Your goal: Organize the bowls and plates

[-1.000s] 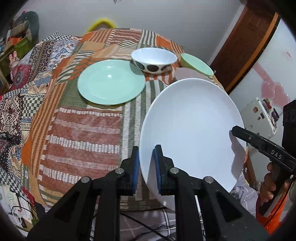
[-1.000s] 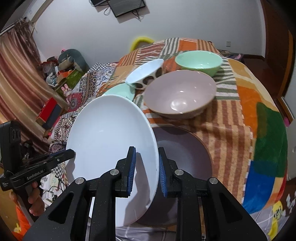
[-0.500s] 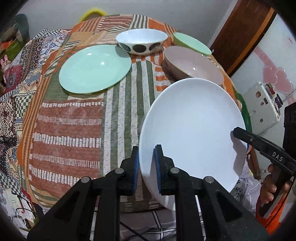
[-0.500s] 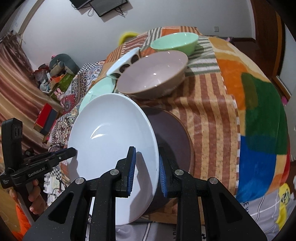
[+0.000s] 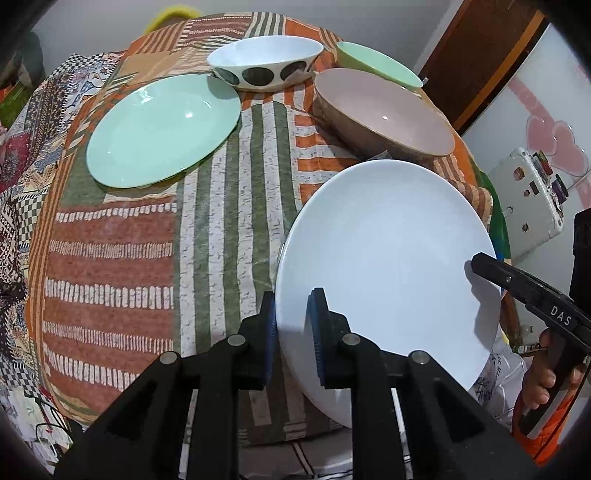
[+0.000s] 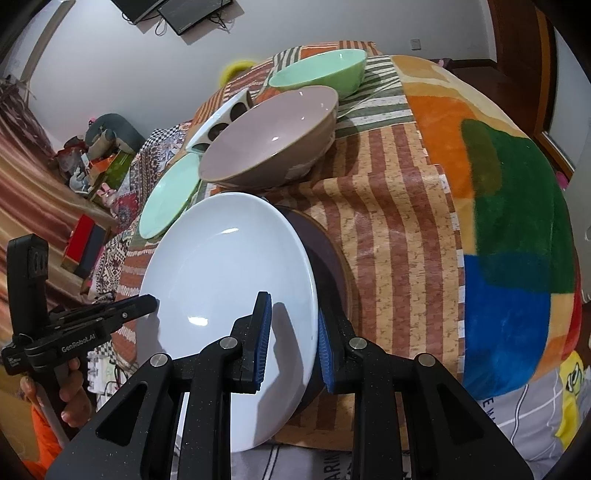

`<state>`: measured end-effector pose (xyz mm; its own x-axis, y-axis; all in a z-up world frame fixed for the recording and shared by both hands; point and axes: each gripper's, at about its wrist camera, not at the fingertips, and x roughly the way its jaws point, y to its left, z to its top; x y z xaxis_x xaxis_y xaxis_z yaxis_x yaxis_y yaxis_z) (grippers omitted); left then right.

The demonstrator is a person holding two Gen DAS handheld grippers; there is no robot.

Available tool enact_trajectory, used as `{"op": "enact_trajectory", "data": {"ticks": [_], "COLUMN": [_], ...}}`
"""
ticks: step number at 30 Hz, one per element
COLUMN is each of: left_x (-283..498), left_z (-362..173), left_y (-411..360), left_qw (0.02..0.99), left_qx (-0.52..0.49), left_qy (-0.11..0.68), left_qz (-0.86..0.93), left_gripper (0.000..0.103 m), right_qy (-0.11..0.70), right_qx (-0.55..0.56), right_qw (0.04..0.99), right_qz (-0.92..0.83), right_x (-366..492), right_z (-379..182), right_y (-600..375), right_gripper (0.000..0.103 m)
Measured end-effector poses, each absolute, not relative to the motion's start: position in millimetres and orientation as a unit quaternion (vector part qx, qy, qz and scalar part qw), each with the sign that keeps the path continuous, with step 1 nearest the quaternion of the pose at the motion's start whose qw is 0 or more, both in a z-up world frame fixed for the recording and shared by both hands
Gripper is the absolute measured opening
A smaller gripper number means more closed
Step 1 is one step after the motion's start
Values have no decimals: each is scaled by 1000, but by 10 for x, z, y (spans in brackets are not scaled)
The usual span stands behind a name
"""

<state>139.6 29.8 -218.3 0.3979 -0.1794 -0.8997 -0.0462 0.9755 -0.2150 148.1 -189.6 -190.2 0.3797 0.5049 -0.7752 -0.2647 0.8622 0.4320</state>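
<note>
Both clamped on the white plate (image 6: 229,280): left gripper (image 5: 291,328) and right gripper (image 6: 293,332) on opposite rims, brown plate (image 6: 332,266) directly beneath (nearer the right).

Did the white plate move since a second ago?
Yes. The white plate has come down over the dark plate on the table, covering more of it in the right wrist view.

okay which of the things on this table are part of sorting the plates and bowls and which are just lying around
Job: white plate, mint plate, brown plate, spotted bowl, taupe bowl, mint bowl.

Lying about: red box, stuffed toys, wall screen.
</note>
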Motion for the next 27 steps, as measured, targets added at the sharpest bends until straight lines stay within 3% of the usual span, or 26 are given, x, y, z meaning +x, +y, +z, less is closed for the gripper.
{"op": "enact_trajectory", "data": {"ticks": [27], "left_x": [1585], "left_z": [-2391], "left_y": [276], "left_qw": [819], "left_qx": [-121], "left_qy": [559], "left_qz": [-38], "left_gripper": [19], "right_qy": [505], "right_qx": [85], "right_qw": [833], "right_qz": [210], "right_x": [1570], "right_z": [-1928], "right_y": [-1818], "right_gripper": [23]}}
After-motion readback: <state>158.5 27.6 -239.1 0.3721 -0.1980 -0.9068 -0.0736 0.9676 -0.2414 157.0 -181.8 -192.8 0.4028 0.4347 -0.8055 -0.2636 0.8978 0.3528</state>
